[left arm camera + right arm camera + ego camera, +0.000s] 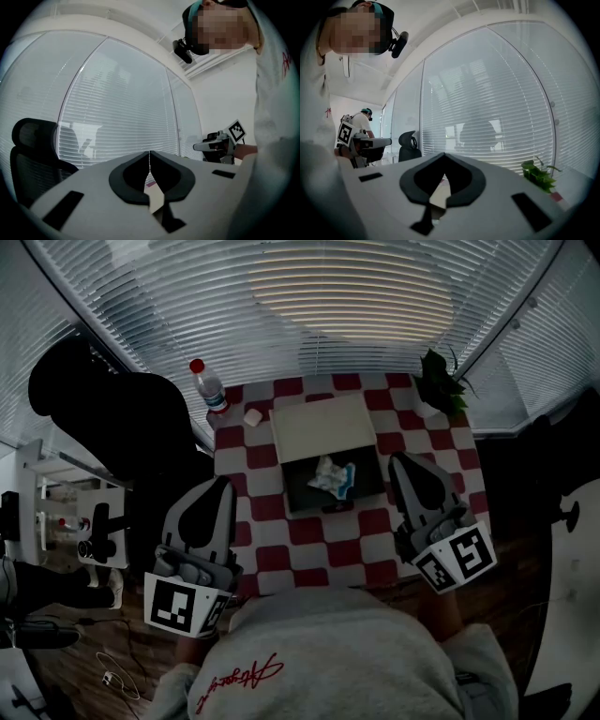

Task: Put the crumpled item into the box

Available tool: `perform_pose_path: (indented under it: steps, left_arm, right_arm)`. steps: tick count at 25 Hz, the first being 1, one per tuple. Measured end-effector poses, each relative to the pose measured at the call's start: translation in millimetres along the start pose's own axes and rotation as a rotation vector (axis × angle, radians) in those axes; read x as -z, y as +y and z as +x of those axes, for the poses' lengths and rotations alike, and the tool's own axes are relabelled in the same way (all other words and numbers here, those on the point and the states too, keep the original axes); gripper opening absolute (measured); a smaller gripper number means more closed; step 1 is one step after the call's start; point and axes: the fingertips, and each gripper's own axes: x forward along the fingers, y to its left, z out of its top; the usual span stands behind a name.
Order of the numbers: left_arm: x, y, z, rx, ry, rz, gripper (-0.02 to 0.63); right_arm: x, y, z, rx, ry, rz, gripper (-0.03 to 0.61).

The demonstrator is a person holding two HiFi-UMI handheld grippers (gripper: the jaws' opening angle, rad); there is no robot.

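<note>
The crumpled item (334, 476), white paper with blue patches, lies inside the dark open box (305, 491) on the checked table; the box's pale lid (322, 427) is folded back behind it. My left gripper (223, 484) hovers at the table's left edge, shut and holding nothing. My right gripper (397, 461) is just right of the box, also shut and holding nothing. In the left gripper view the gripper (149, 153) points up at the blinds, jaws meeting at the tips. The right gripper view shows the same for its gripper (444, 155). Neither gripper view shows the box.
A red-capped water bottle (208, 385) and a small white object (252, 416) stand at the table's back left. A potted plant (443, 381) sits at the back right corner. A black office chair (103, 418) is left of the table. Window blinds (328, 296) run behind.
</note>
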Motion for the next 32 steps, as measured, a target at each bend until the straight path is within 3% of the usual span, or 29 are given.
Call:
perform_pose_path:
  steps: [32]
  left_arm:
    - [-1.0,3.6,-3.2,-0.018,-0.007,0.000,0.018]
  right_arm:
    - [1.2,0.7,-1.1,0.010,-0.002,-0.012,0.009]
